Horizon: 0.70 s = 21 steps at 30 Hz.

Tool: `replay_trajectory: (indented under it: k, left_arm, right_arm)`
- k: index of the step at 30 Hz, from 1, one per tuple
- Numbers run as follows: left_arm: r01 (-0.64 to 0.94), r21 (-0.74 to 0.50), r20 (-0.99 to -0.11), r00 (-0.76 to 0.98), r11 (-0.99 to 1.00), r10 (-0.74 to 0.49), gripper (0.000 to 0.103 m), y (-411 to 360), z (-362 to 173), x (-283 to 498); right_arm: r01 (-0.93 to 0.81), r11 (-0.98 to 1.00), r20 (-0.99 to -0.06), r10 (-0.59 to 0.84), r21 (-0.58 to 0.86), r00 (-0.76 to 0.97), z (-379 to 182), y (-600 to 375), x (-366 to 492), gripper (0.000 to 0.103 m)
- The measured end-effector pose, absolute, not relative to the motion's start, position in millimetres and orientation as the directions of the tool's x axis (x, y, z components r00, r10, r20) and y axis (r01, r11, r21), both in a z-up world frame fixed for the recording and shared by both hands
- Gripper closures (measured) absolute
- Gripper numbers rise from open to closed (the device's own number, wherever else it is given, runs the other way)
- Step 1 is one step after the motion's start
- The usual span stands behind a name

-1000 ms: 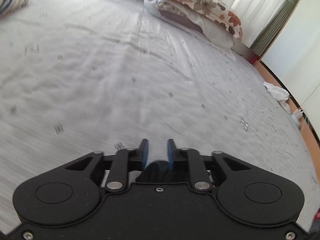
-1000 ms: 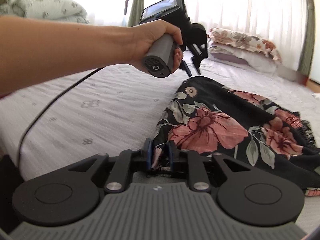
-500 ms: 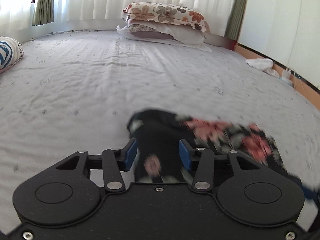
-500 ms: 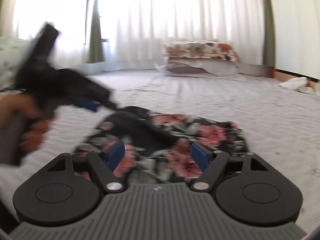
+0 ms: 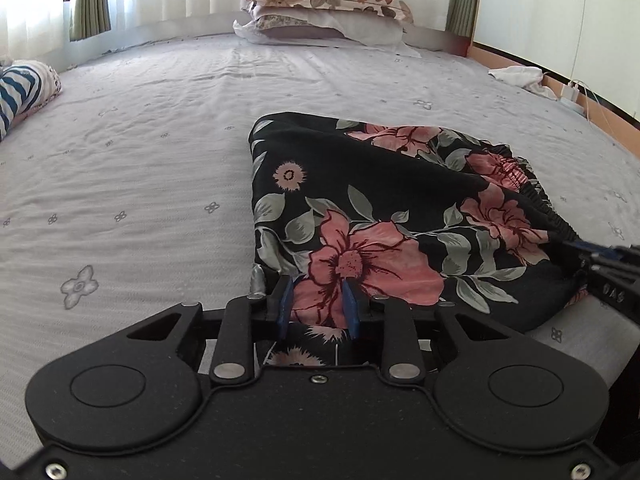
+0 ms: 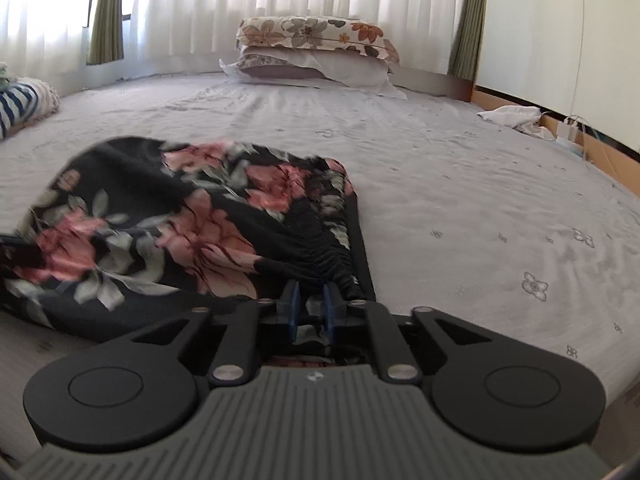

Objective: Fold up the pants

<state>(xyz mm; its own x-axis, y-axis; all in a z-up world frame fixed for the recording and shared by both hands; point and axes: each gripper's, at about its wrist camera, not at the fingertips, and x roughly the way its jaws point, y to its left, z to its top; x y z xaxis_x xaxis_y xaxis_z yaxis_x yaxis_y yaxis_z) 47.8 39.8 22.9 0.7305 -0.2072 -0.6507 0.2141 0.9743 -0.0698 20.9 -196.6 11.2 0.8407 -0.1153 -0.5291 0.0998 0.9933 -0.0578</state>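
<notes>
- The floral pants lie bunched on the bed, near its front edge.
- The left gripper is closing, near hem cloth between its blue pads.
- The right gripper is closing on the gathered waistband edge.
- Bare sheet lies open toward the pillows.

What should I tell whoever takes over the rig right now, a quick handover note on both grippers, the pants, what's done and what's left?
Left gripper: jaws closing, floral pants fabric between the pads at the near edge.
Right gripper: jaws closing around the gathered black waistband.
Pants: bunched in a loose heap on the grey bed sheet, near edge lifted, not flat.
Done: both near corners taken up.
Left: likely spread the pants flat, lay the legs together, then fold them over.
</notes>
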Motion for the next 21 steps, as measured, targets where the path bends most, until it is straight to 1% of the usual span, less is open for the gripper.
replay_trajectory:
  k: [1,3,5,7,11,15,17,18,19,21]
  left_arm:
    - [0.215,-0.066,-0.654,0.728,0.974,-0.205,0.076,41,23,47]
    - [0.219,-0.047,-0.656,0.729,0.975,-0.196,0.076,41,23,46]
    - [0.221,-0.037,-0.653,0.733,0.975,-0.191,0.076,40,23,46]
    - [0.222,-0.032,-0.65,0.736,0.975,-0.189,0.074,38,23,45]
    - [0.219,-0.054,-0.644,0.738,0.974,-0.202,0.068,36,23,43]
    - [0.217,-0.068,-0.632,0.746,0.974,-0.21,0.067,38,21,42]
    - [0.215,-0.083,-0.628,0.747,0.973,-0.218,0.066,40,21,41]
    - [0.214,-0.091,-0.626,0.747,0.973,-0.223,0.066,41,20,41]
    - [0.213,-0.102,-0.623,0.748,0.972,-0.229,0.066,43,20,41]
    - [0.211,-0.123,-0.618,0.748,0.97,-0.241,0.066,47,19,41]
  right_arm:
    - [0.084,0.996,-0.515,-0.083,-0.021,0.853,19,-199,20,0.041]
    - [0.06,0.997,-0.488,-0.033,0.04,0.872,37,-205,26,0.028]
    - [0.04,0.998,-0.477,-0.009,0.055,0.879,49,-211,41,0.028]
    - [0.034,0.999,-0.474,-0.017,0.026,0.88,56,-214,63,0.028]
    - [0.011,0.997,-0.54,-0.049,-0.072,0.84,49,-214,121,0.032]
    - [-0.026,0.986,-0.591,-0.078,-0.166,0.803,31,-204,159,0.032]
    - [-0.027,0.979,-0.604,-0.104,-0.204,0.79,23,-201,171,0.04]
    - [-0.009,0.974,-0.605,-0.133,-0.225,0.785,19,-201,174,0.05]
    - [0.018,0.972,-0.603,-0.16,-0.235,0.782,16,-204,177,0.052]
    - [0.086,0.975,-0.602,-0.194,-0.203,0.775,11,-218,180,0.052]
